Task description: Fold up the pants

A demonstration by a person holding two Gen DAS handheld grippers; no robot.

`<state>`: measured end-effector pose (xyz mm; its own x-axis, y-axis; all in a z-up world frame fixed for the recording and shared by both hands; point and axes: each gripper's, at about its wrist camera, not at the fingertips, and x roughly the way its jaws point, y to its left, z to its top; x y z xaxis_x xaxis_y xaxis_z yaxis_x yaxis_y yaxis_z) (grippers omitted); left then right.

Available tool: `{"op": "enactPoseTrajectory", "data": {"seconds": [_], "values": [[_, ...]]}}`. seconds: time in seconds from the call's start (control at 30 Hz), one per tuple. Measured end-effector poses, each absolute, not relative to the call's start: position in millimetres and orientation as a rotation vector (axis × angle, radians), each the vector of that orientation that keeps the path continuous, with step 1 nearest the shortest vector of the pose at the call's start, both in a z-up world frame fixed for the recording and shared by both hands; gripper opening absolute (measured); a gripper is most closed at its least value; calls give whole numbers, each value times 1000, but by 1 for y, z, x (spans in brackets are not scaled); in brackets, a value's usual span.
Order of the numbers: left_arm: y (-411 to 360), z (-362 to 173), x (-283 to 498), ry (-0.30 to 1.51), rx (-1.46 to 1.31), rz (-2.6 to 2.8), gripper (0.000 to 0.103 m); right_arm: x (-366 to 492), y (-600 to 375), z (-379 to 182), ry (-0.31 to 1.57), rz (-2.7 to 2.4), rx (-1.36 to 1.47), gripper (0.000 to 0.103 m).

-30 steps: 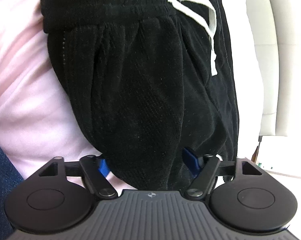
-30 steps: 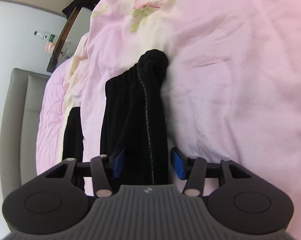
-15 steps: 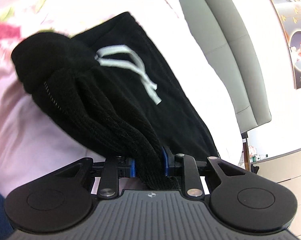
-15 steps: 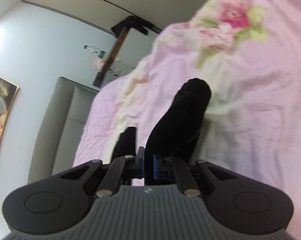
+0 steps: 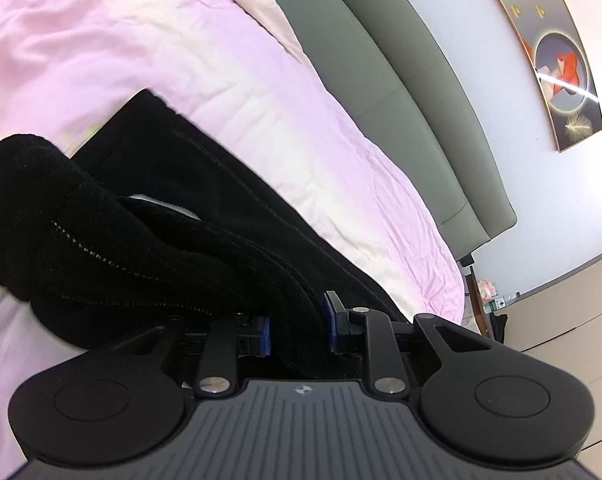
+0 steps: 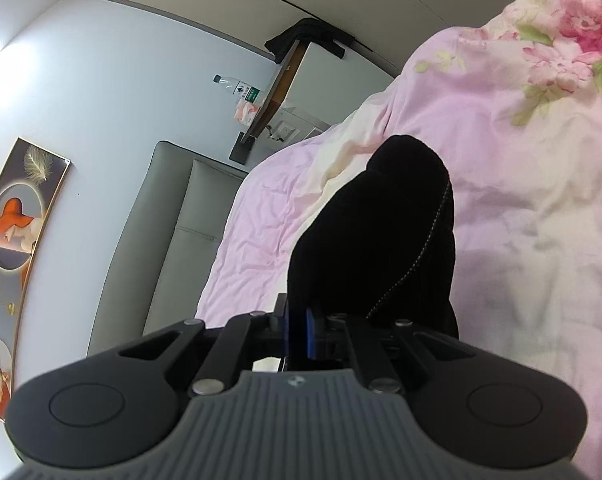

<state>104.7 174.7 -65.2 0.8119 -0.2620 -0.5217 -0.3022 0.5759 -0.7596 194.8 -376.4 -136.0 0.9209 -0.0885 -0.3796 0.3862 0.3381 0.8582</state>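
Observation:
Black pants (image 5: pixel 149 248) with a white drawstring lie on a pink bed sheet (image 5: pixel 181 56). My left gripper (image 5: pixel 297 324) is shut on a bunched fold of the pants near the waist and holds it lifted off the bed. In the right wrist view my right gripper (image 6: pixel 299 332) is shut on another part of the pants (image 6: pixel 381 240), which rise as a dark bundle in front of it above the sheet (image 6: pixel 541 220). The drawstring is mostly hidden under the fold.
A grey padded headboard (image 5: pixel 401 92) runs along the bed's far side, also in the right wrist view (image 6: pixel 169 240). A framed picture (image 5: pixel 557 56) hangs on the wall. A bedside stand with a bottle (image 6: pixel 237 86) is beyond the bed. The sheet has a floral print (image 6: pixel 573 36).
Both grippers closed on the pants and lifted them. The views swung up from the bed toward the headboard and wall, and the fabric bunched up between the fingers.

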Motion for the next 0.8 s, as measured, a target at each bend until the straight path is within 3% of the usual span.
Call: {"op": "enactPoseTrajectory", "data": {"seconds": [0.53, 0.7, 0.8], "values": [[219, -93, 247, 649, -1056, 82, 26, 381, -335, -141, 352, -228, 1115, 3], [240, -123, 302, 741, -1124, 172, 26, 447, -305, -151, 433, -269, 1081, 3], [245, -149, 338, 862, -1102, 221, 28, 491, -285, -164, 601, -356, 1010, 3]]}}
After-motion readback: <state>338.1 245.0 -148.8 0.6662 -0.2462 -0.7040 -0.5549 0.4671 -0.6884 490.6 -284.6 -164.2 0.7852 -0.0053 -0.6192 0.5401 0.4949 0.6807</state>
